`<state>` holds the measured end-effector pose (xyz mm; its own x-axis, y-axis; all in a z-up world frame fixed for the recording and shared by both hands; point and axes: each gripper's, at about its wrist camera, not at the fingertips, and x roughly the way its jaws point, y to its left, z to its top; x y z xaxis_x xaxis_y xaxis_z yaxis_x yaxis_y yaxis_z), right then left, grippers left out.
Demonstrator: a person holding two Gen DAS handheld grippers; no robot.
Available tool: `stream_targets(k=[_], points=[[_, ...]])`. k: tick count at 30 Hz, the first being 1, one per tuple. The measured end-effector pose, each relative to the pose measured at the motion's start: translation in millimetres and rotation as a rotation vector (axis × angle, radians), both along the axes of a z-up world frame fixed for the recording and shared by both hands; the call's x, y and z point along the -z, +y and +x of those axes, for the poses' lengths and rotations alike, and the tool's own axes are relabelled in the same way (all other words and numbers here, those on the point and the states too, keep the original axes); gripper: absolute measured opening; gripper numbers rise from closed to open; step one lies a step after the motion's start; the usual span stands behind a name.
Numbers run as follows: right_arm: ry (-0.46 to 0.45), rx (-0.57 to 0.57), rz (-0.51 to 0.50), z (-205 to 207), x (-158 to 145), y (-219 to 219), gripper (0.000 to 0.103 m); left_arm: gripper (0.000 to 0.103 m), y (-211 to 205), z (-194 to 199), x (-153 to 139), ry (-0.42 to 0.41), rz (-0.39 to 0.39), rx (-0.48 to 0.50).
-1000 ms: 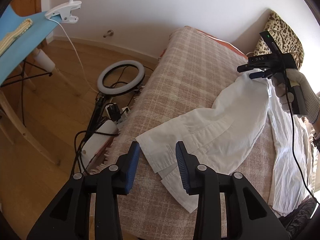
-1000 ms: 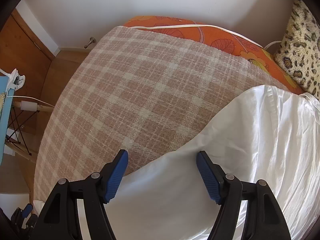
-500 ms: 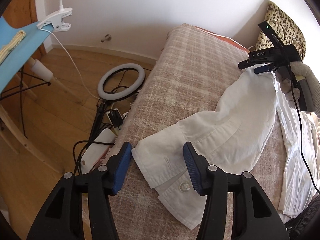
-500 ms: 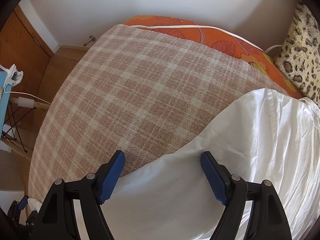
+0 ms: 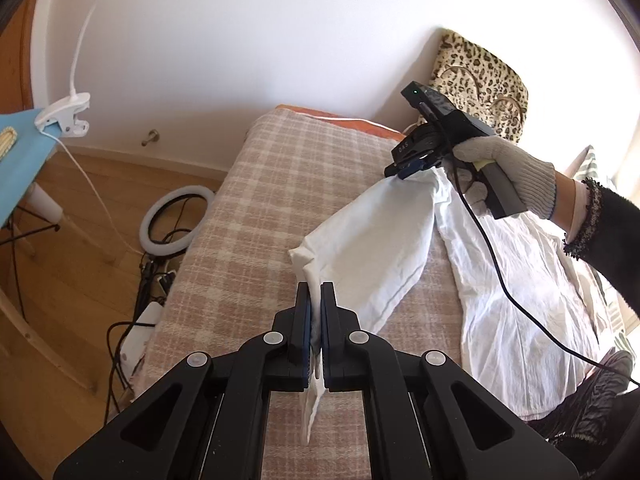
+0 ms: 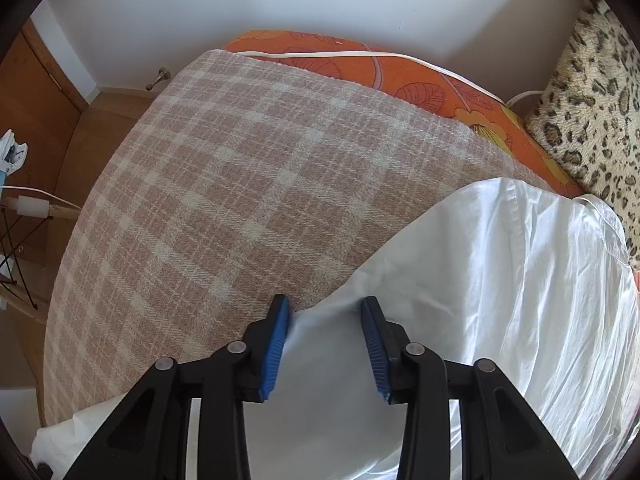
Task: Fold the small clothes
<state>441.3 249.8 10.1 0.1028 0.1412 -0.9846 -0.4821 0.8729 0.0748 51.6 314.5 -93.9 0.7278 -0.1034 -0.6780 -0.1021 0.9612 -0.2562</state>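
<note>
Pinching the cuff end of the white shirt's (image 5: 516, 280) sleeve (image 5: 372, 248), my left gripper (image 5: 316, 312) is clamping its pads together on the cloth; the shirt is lying across the plaid blanket (image 5: 256, 208) on the bed; my right gripper (image 6: 326, 338) is hovering at the sleeve's shoulder end with fingers apart, cloth lying between them, near the leopard-print pillow (image 6: 592, 112).

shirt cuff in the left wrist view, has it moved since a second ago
Yes. The shirt cuff lay flat on the plaid blanket near its floor-side edge; now it is pinched in the left tongs and lifted off the blanket.
</note>
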Motion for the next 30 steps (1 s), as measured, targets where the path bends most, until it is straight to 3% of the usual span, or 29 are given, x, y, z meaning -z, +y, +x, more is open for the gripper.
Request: stream_targets(k=[1, 4, 13, 19, 22, 30], points=[[0.020, 0.008, 0.020, 3.6, -0.8, -5.8, 0.013, 0.003, -7.9, -1.6, -4.9, -0.013, 0.011, 0.018], [0.045, 0.014, 0.066, 9.1, -5.7, -18.6, 0.002, 0.003, -27.1, -6.3, -18.8, -0.056, 0.026, 0.065], [0.056, 0.082, 0.225, 18.4, -39.4, -82.1, 0.000, 0.002, -66.5, -26.6, -43.0, -0.171, -0.074, 0.190], [0.040, 0.122, 0.289, 21.1, -62.4, -125.0, 0.000, 0.002, -117.4, -28.2, -43.6, -0.173, -0.060, 0.326], [0.041, 0.131, 0.313, 17.9, -63.5, -150.3, 0.000, 0.002, -152.2, -28.1, -41.5, -0.168, -0.008, 0.418], [0.084, 0.138, 0.322, 2.5, -26.8, -199.4, 0.000, 0.003, -233.9, -28.4, 0.5, -0.035, 0.129, 0.648]])
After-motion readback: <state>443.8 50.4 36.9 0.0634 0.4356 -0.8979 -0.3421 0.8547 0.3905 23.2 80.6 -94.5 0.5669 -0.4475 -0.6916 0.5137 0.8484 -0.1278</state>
